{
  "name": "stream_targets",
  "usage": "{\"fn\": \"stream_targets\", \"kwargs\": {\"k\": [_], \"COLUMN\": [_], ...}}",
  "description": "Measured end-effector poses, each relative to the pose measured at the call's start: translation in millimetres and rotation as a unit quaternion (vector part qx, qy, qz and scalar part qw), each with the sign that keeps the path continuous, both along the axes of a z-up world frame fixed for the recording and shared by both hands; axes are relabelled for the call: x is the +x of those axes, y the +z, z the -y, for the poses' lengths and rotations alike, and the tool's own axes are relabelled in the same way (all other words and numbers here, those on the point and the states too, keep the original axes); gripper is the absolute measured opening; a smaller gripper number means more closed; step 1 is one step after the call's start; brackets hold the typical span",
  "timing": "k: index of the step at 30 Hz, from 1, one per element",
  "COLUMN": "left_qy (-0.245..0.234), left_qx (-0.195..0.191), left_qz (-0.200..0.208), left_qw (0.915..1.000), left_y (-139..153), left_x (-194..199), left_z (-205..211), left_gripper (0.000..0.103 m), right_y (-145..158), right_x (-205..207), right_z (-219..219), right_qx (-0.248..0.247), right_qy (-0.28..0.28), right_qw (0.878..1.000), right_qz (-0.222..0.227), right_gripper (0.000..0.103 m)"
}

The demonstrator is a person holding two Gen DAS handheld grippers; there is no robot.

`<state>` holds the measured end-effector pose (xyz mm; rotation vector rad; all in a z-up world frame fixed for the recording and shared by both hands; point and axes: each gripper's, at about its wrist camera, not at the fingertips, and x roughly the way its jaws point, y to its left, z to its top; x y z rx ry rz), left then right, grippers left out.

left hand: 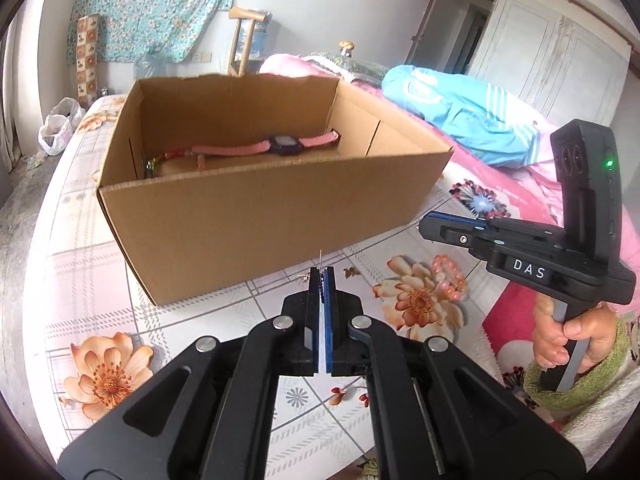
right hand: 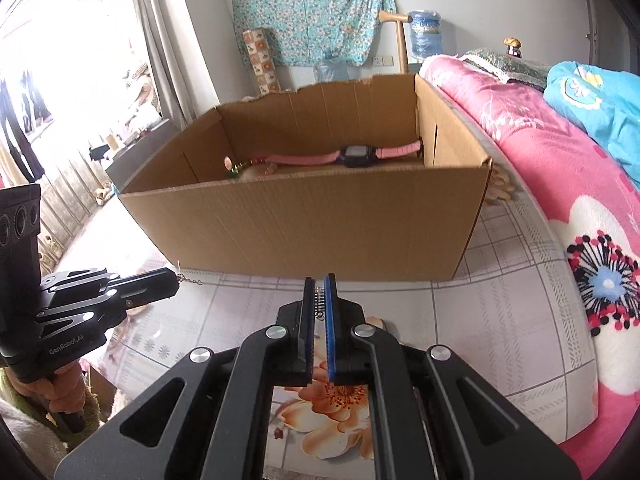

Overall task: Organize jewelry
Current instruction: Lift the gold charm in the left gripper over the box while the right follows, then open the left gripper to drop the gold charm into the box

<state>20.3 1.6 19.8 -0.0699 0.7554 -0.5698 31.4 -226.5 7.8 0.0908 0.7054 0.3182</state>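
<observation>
Floral-printed bedsheet [left hand: 100, 264] is shown bearing an open brown cardboard box [right hand: 304, 232] holding a pink-strapped watch [right hand: 356, 156]; "DAS" and "GenRobot.AI" are lettered on the tongs. Left gripper [left hand: 321, 280] is clenched on a thin chain [right hand: 188, 280]; right gripper [right hand: 319, 286] grasps a small metal spring-like piece [right hand: 319, 300].

Daylit bedroom: floral bedsheet [left hand: 100, 264], pink quilt [right hand: 540, 152], teal floral cloth [right hand: 312, 8] on white wall.

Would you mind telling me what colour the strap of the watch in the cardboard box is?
Pink; the watch strap shows best in the right wrist view.
</observation>
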Motion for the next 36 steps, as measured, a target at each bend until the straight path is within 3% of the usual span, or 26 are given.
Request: {"fn": "stream_targets", "kwargs": {"k": [5, 8, 10, 15, 19, 24, 28, 36], "left_qy": [-0.009, -0.003, 0.0, 0.009, 0.015, 0.025, 0.032, 0.041], "left_qx": [-0.03, -0.014, 0.003, 0.029, 0.054, 0.076, 0.085, 0.074], "left_qz": [0.058, 0.098, 0.101, 0.036, -0.017, -0.071, -0.072, -0.053], "left_qw": [0.9978, 0.9951, 0.9948, 0.9989, 0.9983, 0.9943, 0.9932, 0.995], "left_y": [49, 70, 76, 68, 52, 36, 33, 38], "left_x": [-2, 8, 23, 84, 121, 144, 149, 148], "left_z": [-7, -4, 3, 12, 16, 18, 19, 14], "left_gripper": [0.001, 0.001, 0.001, 0.001, 0.001, 0.002, 0.012, 0.015], "right_y": [42, 62, 72, 78, 60, 38, 31, 43], "right_x": [0, 10, 25, 78, 127, 164, 173, 167], "right_z": [6, 10, 10, -1, -17, -33, -31, -19], "right_qx": [0.015, 0.025, 0.033, 0.063, 0.09, 0.082, 0.09, 0.094], "right_qy": [0.016, 0.031, 0.047, 0.086, 0.111, 0.105, 0.095, 0.086], "right_qw": [0.998, 0.996, 0.995, 0.994, 0.988, 0.984, 0.984, 0.987], "right_qz": [0.056, 0.079, 0.079, 0.029, -0.053, -0.115, -0.123, -0.095], "right_gripper": [0.005, 0.005, 0.005, 0.005, 0.005, 0.005, 0.006, 0.006]}}
